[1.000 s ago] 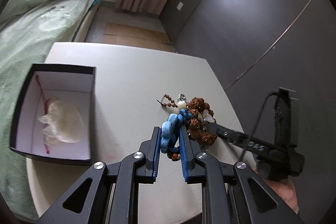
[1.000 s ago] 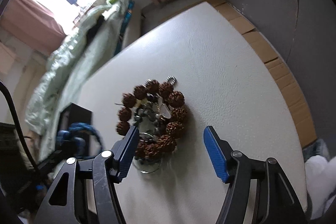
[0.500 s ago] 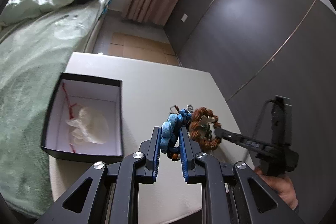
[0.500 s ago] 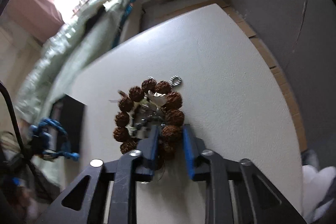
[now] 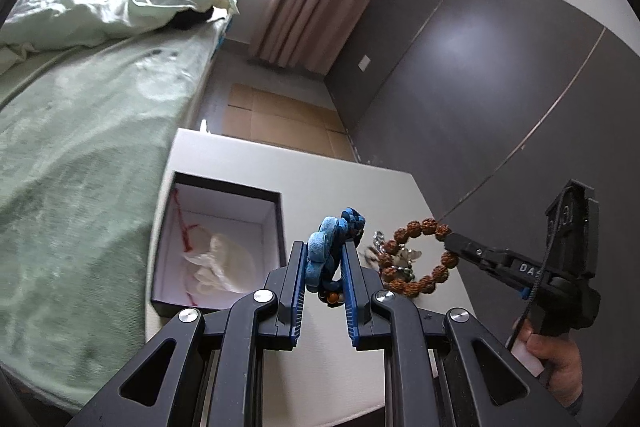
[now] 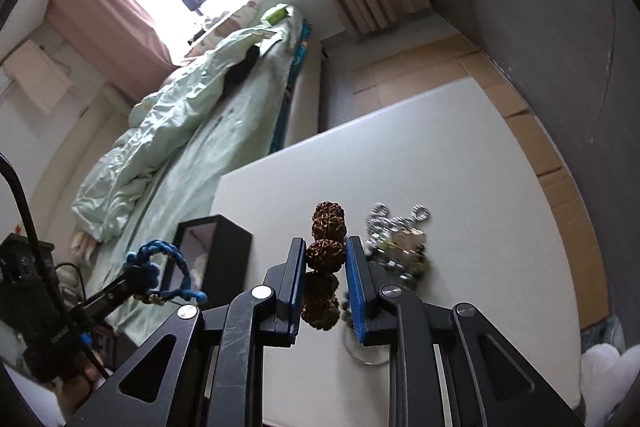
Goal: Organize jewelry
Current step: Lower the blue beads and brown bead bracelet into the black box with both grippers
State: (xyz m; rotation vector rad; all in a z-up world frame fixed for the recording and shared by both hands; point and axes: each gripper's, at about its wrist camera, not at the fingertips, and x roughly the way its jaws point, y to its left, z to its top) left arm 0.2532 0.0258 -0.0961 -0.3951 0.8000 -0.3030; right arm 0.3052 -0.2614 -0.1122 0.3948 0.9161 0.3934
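Note:
My left gripper (image 5: 323,255) is shut on a blue braided bracelet (image 5: 334,239) and holds it above the white table, just right of an open black box (image 5: 224,187) with a white lining, a red cord and a white pouch (image 5: 224,263) inside. My right gripper (image 6: 325,251) is shut on a brown seed-bead bracelet (image 6: 326,251) and holds it lifted above the table; it also shows in the left wrist view (image 5: 416,255). Silver jewelry (image 6: 396,239) lies on the table under it. The blue bracelet also shows in the right wrist view (image 6: 160,267).
The white table (image 6: 440,167) stands beside a bed with green bedding (image 5: 80,131) on the left. A dark wall (image 5: 480,75) runs along the right. Cardboard sheets (image 5: 272,115) lie on the floor beyond the table.
My right gripper closed on the brown bead bracelet and lifted it off the table. My left gripper rose with the blue bracelet and now sits nearer the black box.

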